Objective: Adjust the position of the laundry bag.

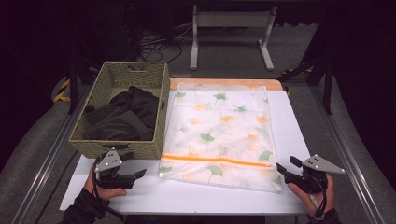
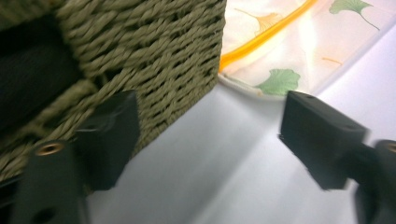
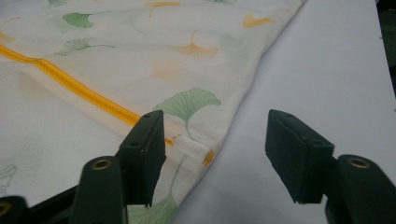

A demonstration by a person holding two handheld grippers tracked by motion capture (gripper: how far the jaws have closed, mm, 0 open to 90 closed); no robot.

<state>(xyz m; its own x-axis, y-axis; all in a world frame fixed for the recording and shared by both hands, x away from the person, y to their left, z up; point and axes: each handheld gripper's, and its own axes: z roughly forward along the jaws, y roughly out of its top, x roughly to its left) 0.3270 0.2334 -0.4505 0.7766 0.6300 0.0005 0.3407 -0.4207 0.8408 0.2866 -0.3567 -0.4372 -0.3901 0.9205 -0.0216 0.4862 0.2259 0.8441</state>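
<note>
A white mesh bag (image 1: 219, 130) printed with green and orange ginkgo leaves lies flat on the table, its orange zipper (image 1: 215, 161) running across near the front edge. A woven green basket (image 1: 116, 147) stands to its left with dark clothes (image 1: 123, 114) inside. My left gripper (image 1: 135, 164) rests just in front of the basket's near wall, open and with nothing between its jaws. In the left gripper view the basket wall (image 2: 154, 51) is close behind the left gripper (image 2: 205, 140). My right gripper (image 1: 286, 164) stands open at the bag's near right corner (image 3: 187, 140), where the zipper (image 3: 70, 86) ends, right gripper (image 3: 215, 154) holding nothing.
The white table top (image 1: 187, 191) has bare room along the front and to the right of the bag. A wooden board edge (image 1: 224, 83) shows behind the bag. A metal stand (image 1: 231, 28) is on the floor beyond the table.
</note>
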